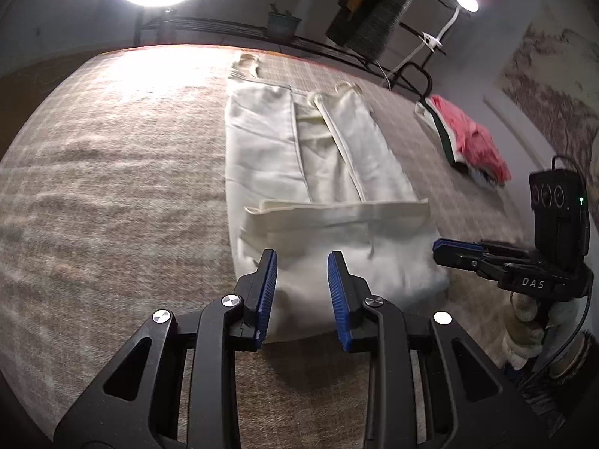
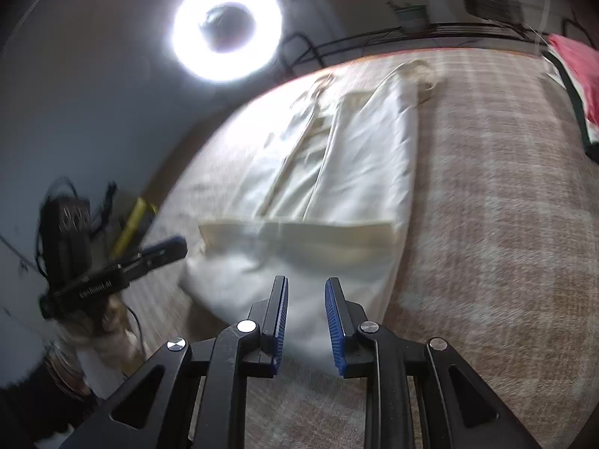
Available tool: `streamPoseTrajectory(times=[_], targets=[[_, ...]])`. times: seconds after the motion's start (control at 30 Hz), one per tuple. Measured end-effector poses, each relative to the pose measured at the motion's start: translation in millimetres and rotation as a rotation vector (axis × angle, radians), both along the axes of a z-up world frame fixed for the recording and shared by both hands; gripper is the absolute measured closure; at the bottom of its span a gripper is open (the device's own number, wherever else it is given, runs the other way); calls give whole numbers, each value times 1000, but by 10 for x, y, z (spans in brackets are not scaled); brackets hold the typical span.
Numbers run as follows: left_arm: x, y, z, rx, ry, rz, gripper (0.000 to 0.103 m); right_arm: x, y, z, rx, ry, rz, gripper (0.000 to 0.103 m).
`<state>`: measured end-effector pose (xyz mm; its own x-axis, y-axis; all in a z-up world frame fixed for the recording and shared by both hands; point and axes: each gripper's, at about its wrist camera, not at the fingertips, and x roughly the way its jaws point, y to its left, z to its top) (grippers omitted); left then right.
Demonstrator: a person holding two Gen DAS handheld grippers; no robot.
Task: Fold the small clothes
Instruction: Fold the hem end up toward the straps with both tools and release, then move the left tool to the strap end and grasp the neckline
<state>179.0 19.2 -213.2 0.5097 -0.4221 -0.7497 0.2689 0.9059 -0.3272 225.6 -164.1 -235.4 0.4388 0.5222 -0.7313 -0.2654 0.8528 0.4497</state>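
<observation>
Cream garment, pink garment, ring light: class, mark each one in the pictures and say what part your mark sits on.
cream garment [image 1: 333,232], left wrist view, on the folded-over near panel.
pink garment [image 1: 473,136], left wrist view, on its crumpled pink top.
ring light [image 2: 187,48], right wrist view, on the glowing ring's left side.

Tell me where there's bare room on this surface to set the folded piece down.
Bare plaid cover lies wide open left of the cream garment. A narrower strip runs between the garment and the pink clothes pile. It is crowded at the near hem, where the left gripper and right gripper hover, jaws open.
</observation>
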Motion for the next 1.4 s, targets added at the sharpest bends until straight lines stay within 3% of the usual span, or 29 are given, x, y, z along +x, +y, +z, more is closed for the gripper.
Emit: streamPoseTrajectory(times=[0.13, 0.23, 0.43, 0.67, 0.83, 0.93, 1.07, 1.23, 1.3, 1.4], targets=[[-19, -136, -124, 115, -14, -40, 75, -56, 159, -126, -119, 24, 16, 82], [3, -166, -222, 180, -22, -45, 75, -162, 131, -154, -101, 26, -18, 82], [105, -145, -211, 181, -30, -10, 75, -229, 139, -115, -104, 25, 6, 81], [276, -226, -216, 209, -47, -22, 75, -16, 143, 121, -57, -76, -12, 76], [344, -208, -176, 223, -46, -15, 75, 243, 158, 30, -88, -37, -49, 77], [398, -135, -110, 213, -55, 5, 75, 306, 132, -110, -172, 39, -84, 83], [637, -29, -28, 188, -45, 37, 75, 310, 14, -81, -161, 62, -97, 81], [1004, 48, 40, 150, -27, 74, 75, 470, -127, 93, -105, 2, -105, 68], [1179, 98, 29, 122, -3, 97, 66, 594, -146, 160, -95, -20, -113, 64], [1434, 183, -22, 76, 30, 130, 62, 834, -158, 216, -74, -29, -110, 54]])
